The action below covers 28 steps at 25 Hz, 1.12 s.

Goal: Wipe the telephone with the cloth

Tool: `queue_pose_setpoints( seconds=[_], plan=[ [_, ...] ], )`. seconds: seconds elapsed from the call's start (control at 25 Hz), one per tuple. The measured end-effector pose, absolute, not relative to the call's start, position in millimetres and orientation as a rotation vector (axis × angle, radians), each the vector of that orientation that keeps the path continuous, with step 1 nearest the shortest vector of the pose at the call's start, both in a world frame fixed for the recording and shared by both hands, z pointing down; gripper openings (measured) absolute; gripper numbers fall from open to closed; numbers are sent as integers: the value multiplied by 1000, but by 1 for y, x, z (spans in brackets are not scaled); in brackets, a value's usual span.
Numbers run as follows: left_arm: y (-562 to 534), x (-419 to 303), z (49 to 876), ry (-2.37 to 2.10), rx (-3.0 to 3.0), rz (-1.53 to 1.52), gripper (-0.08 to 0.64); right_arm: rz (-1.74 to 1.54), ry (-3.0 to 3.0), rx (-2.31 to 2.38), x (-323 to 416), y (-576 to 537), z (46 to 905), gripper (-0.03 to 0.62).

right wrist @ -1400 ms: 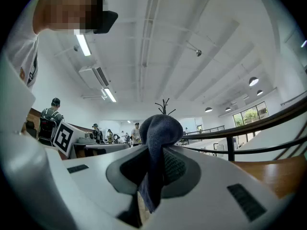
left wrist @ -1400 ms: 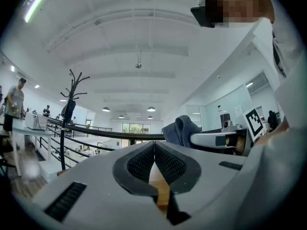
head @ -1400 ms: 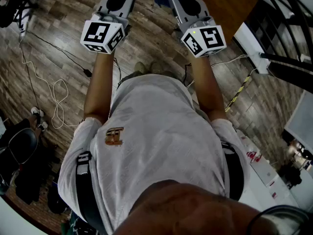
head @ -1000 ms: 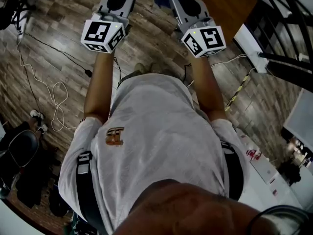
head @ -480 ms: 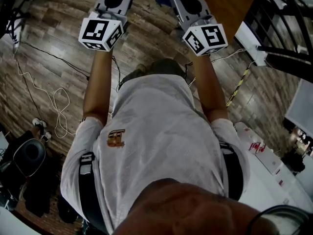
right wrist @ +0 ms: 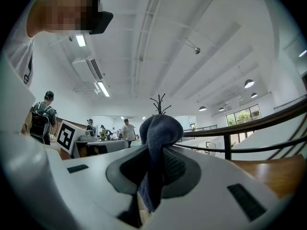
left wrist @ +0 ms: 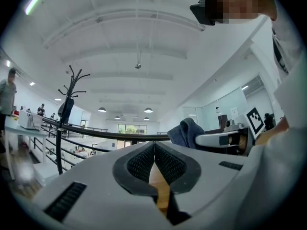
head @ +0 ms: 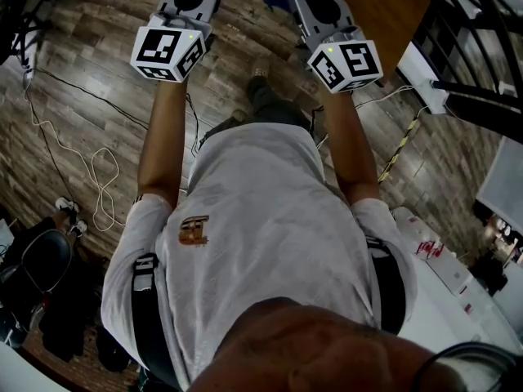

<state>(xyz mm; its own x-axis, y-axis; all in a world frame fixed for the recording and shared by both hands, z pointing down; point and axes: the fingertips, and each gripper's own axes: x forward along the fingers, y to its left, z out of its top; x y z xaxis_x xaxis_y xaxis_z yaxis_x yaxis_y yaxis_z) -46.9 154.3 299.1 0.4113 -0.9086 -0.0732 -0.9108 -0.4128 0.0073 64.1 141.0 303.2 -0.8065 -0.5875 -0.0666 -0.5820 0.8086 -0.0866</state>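
Left gripper (left wrist: 154, 151): grey moulded shell, black pads with a fine dimpled grid texture, jaws pressed flat together, nothing between them, only a strip of orange-brown wood showing in the gap below. Right gripper (right wrist: 158, 163): same grey shell and dimpled black pads, jaws clamped on the cloth (right wrist: 160, 128), which is dark blue, soft, nubby terry-like fabric. The cloth bulges in a rounded lump above the pads and hangs in a narrow fold down through them. In the head view both grippers are held out in front of the person at about the same height, side by side and apart, the cloth poking out at the top edge beyond the right one. Each carries a white cube with black square markers, left cube (head: 167, 51) and right cube (head: 345, 64). Person wears a white, lightly wrinkled T-shirt (head: 261, 243) with a small brown print on the chest. Below is a grey-brown wood-plank floor (head: 90, 80) with a thin white cable (head: 100, 170) looped on it. A dark shoe (head: 263, 95) shows between the forearms. The left gripper view shows a curved dark handrail (left wrist: 96, 133), a black branched coat stand (left wrist: 67, 104) and a white ribbed ceiling.
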Motion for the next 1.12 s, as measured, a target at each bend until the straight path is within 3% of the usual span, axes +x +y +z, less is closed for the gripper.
queue_pose_setpoints(
  seconds=[0.44, 1.12],
  plan=[
    [56, -84, 307, 1696, -2613, 80, 20, -102, 2911, -924, 28, 42, 310, 72],
    [-122, -85, 318, 1723, -2609, 21, 20, -156, 2937, -899, 25, -138, 321, 72]
  ],
)
